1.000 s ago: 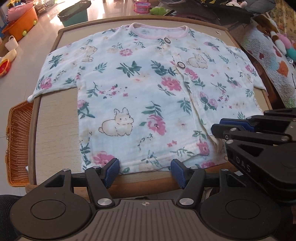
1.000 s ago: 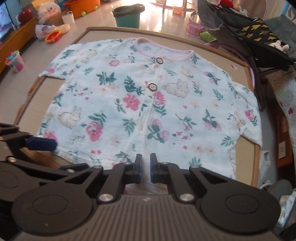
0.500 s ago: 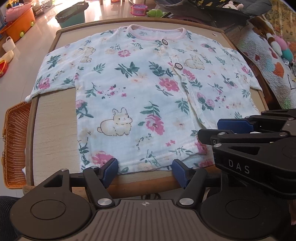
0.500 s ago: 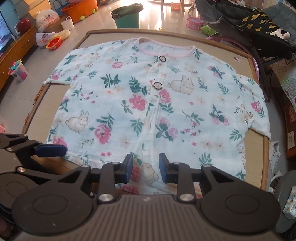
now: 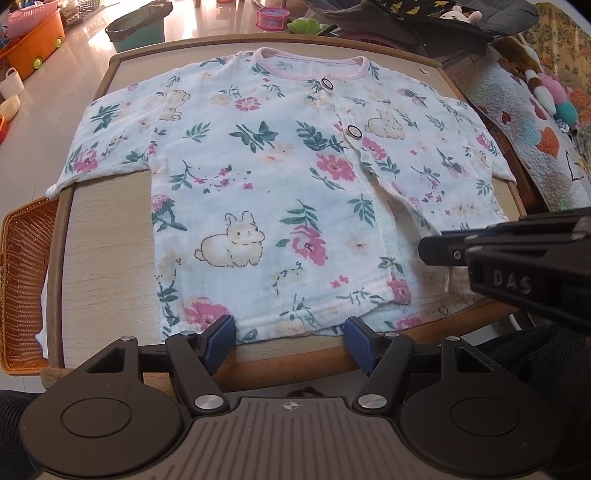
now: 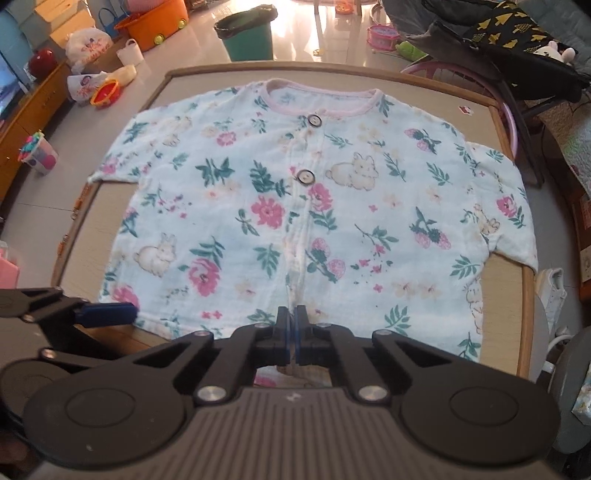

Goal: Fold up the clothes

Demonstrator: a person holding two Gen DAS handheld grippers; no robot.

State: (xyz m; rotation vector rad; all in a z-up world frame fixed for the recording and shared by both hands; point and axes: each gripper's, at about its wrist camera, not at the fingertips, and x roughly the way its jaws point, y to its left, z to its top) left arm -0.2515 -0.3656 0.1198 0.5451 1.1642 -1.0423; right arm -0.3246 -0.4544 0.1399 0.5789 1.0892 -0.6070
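Observation:
A floral baby shirt [image 5: 280, 184] with rabbit prints, a pink collar and two buttons lies flat, front up, on a wooden-rimmed table [image 5: 107, 258]; it also shows in the right wrist view [image 6: 317, 206]. My left gripper [image 5: 290, 341] is open at the shirt's bottom hem, left half, fingers either side of the hem edge. My right gripper [image 6: 294, 332] is shut on the bottom hem at the front placket, and it shows at the right in the left wrist view [image 5: 517, 254].
An orange wicker basket [image 5: 22, 280] sits left of the table. A green bin [image 6: 247, 35], an orange tub [image 6: 155, 24] and toys stand on the floor beyond. A quilt [image 5: 532, 122] and a chair with dark cloth [image 6: 517, 44] are on the right.
My right gripper opened half a second ago, then closed on the hem at the placket. My left gripper stayed open at the hem.

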